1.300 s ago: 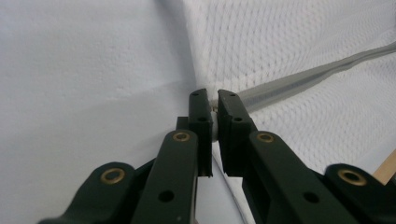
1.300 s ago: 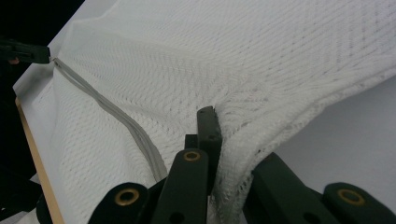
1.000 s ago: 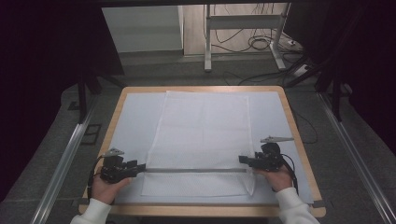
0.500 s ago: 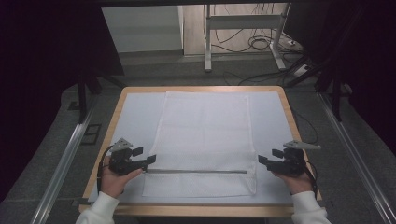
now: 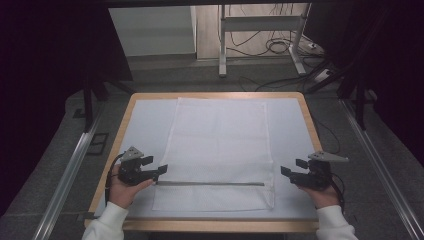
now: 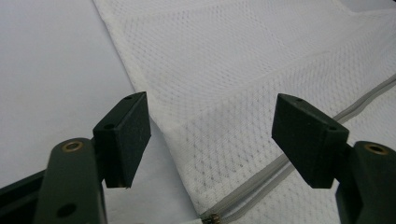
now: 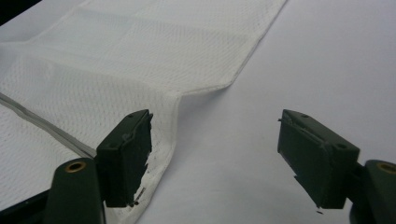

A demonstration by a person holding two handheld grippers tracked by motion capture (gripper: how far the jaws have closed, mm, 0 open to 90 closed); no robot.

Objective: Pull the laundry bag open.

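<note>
The left gripper (image 5: 159, 170) has its jaws spread wide with nothing between them, its pads (image 6: 126, 137) poised over the left edge of a white mesh laundry bag (image 5: 217, 150), just by the end of the grey zipper (image 5: 210, 183). The right gripper (image 5: 286, 172) is likewise wide open and empty, held just off the bag's right edge, which is slightly rumpled near the zipper. The bag lies flat in the middle of a pale mat on a wood-edged table (image 5: 306, 112), zipper running across its near end between the two grippers.
</note>
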